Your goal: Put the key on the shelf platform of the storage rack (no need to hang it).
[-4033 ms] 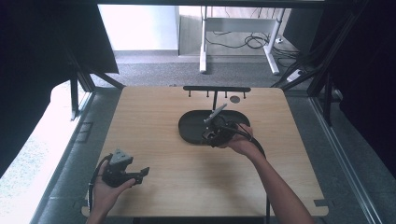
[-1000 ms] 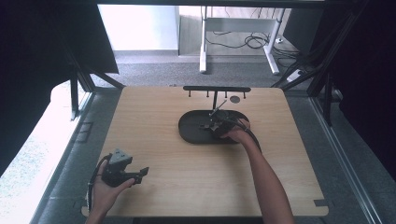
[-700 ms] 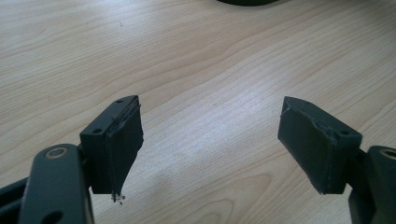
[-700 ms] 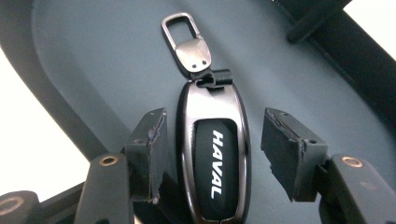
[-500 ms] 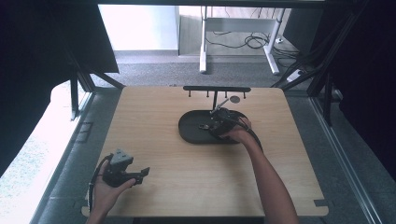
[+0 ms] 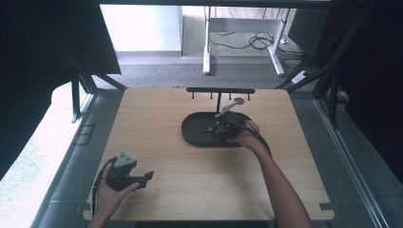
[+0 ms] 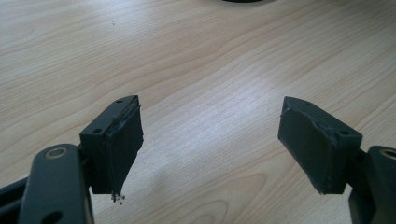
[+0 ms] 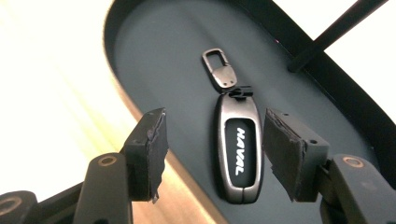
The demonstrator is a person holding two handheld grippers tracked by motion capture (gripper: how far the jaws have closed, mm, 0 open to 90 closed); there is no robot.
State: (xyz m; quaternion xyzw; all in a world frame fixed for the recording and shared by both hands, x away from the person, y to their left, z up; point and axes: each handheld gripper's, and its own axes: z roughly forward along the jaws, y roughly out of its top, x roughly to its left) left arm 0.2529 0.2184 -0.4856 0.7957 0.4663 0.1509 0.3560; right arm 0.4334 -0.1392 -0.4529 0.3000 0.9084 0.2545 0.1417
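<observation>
Now lower over the oval tray [image 8: 140, 56], right gripper [image 8: 212, 154] gapes around the ungrasped key fob [image 8: 239, 151]; left gripper [image 7: 210, 149] waits open, empty.

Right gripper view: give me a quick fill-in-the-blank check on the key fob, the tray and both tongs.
1. The key fob lies flat in the dark oval ____.
2. The word printed on the fob is ____.
3. The right tongs are ____, with the fob between their jaws and untouched.
4. The left tongs hang open over bare ____.

Missing words: tray; HAVAL; open; wood
</observation>
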